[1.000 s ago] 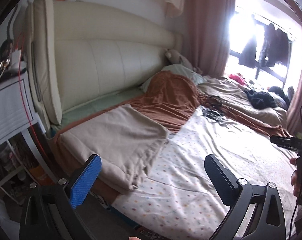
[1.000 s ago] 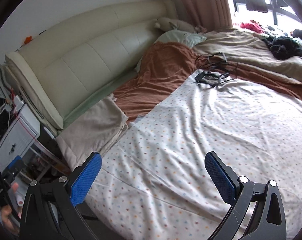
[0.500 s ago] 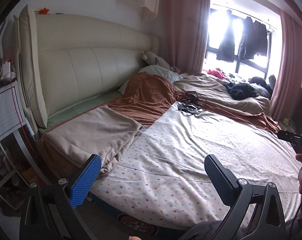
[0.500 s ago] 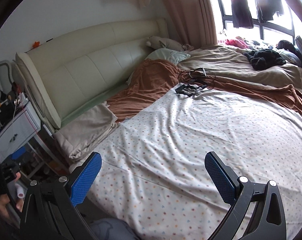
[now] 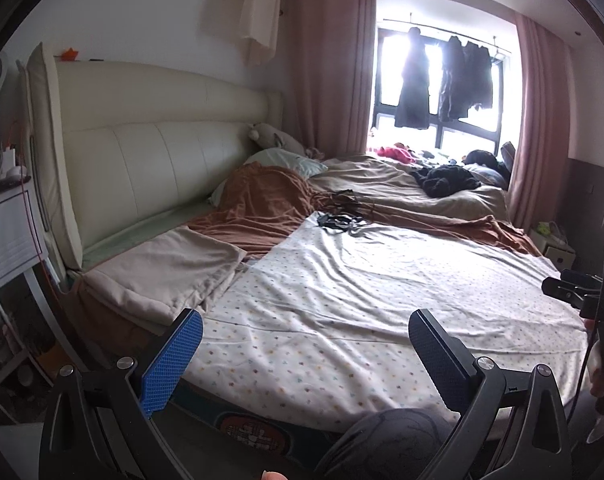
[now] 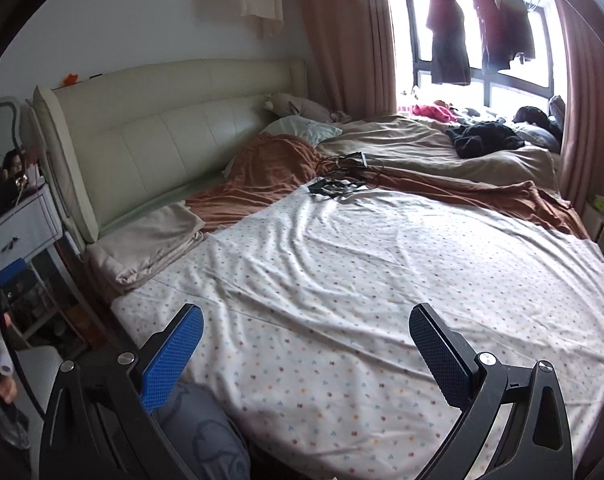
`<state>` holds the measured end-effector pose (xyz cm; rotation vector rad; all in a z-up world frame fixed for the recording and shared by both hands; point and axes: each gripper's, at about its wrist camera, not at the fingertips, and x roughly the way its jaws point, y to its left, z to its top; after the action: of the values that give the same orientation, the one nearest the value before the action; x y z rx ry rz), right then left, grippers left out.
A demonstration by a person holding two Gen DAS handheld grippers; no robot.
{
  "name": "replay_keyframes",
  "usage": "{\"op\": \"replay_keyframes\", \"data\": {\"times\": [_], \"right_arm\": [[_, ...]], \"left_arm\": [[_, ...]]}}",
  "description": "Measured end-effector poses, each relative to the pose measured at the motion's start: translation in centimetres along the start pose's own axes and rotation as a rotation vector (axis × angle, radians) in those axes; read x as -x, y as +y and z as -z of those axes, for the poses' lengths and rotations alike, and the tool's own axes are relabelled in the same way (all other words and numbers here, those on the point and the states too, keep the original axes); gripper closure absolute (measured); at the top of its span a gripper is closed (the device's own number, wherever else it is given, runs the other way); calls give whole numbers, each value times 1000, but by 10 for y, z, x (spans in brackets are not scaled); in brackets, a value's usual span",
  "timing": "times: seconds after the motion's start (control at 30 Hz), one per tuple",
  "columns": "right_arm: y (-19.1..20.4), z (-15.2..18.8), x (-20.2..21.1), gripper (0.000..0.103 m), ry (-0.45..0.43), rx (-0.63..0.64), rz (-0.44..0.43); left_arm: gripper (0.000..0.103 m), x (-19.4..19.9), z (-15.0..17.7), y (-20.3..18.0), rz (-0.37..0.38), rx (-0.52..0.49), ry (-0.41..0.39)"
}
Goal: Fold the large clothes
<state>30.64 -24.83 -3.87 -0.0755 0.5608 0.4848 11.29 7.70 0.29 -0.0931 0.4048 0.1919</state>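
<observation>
So both tools are up in the air at the foot of the bed, nothing grabbed yet: the left tool [image 5: 302, 354] has its jaws spread wide with nothing between them, and same deal for the right tool [image 6: 304, 350], wide apart and empty. The thing to fold looks like the big white dotted sheet [image 6: 362, 280] laid out over most of the bed [image 5: 241, 426], wrinkly in the middle, near edge hanging right at the mattress edge below the tools. My guess is it's thin cotton, light and totally floppy, so it'll sag and drag wherever it isn't held, and one pinch point won't control it at all. I'd take it at the two near corners, one per tool, pinching a bit in from the hem so it doesn't slip out of the pads, then carry that edge toward the headboard [image 5: 149, 168]. Watch out for the tangle of black cables [image 6: 342, 188] sitting on the far end of the sheet, those could get dragged along. There's already a beige folded cloth [image 5: 161, 276] sitting just beside the sheet on the left, and a brown blanket [image 5: 261, 208] behind it, touching the sheet's far edge.
</observation>
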Motion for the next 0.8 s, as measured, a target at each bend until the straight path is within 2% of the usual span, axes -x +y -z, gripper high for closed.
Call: {"op": "replay_keyframes", "data": {"times": [0.23,0.43,0.5,0.63,0.8], "right_arm": [[15,29,39,0,-55,-10,-26],[24,59,58,0,-69,-11,-19],[20,69,63,0,-80,-31,-5],[5,87,67,0,-88,-114,-35],[1,91,73,0,-99,-122,-6]], "left_arm": [[0,19,23,-17,31,-39,0],[0,35,40,-32,61,-63,-26],[0,39,44,-37,73,-64,-36],[0,41,51,-41,103,-41,-53],[0,42,56,-49,130,-46,-60]]}}
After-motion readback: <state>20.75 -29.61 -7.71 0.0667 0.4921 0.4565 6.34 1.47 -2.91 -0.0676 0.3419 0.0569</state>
